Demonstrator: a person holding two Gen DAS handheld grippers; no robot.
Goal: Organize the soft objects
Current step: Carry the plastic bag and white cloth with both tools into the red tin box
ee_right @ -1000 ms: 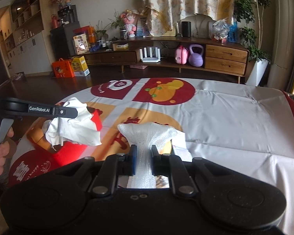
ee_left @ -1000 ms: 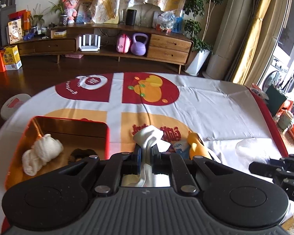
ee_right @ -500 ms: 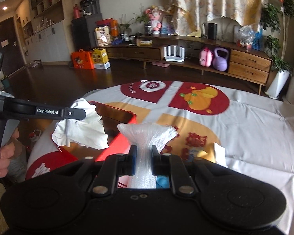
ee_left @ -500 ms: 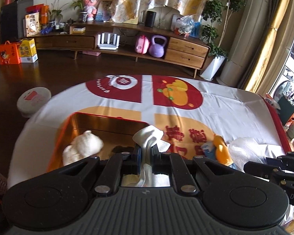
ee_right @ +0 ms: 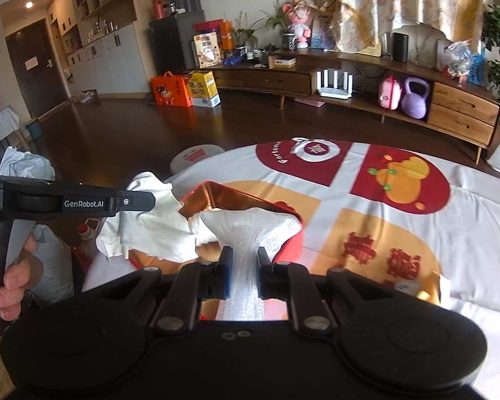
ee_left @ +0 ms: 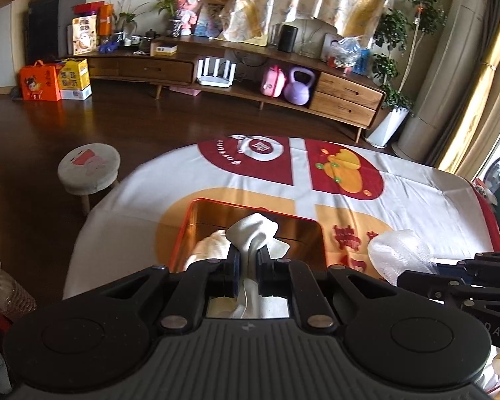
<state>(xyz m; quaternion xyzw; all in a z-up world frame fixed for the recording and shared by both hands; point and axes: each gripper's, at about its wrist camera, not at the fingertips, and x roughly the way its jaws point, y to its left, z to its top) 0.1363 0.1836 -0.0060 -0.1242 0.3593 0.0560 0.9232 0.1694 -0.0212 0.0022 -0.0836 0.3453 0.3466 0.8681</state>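
With both sets of jaws pinched narrow, I'm carrying a load in each hand: my left gripper (ee_left: 246, 260) is clamped on a crumpled white cotton cloth (ee_left: 253, 230), and my right gripper (ee_right: 241, 266) is clamped on a bunched sheet of white bubble-textured foam wrap (ee_right: 250, 226).

Looking out past the left fingers, the cloth hangs directly over the open red tin box with the shiny copper-coloured inside (ee_left: 196, 220), and there's already a cream-coloured rolled sock or rag (ee_left: 210, 246) lying in it, just left of my cloth. That's the relation I care about: the box sits straight below and ahead of the left gripper, while from the right wrist view it lies ahead and slightly to the left, its near right corner just under the foam wrap. The left hand is the nearer one; I'd say it releases first.

The box's long side runs across my view, so I judge there's room on its right half for both pieces. Watch the raised rim on the near side: the trailing cloth could drape over it.

Around the box, the printed red, orange and white tablecloth (ee_right: 416, 233) is mostly open to the right. The table edge falls off left, toward a small round grey stool (ee_left: 88, 166).
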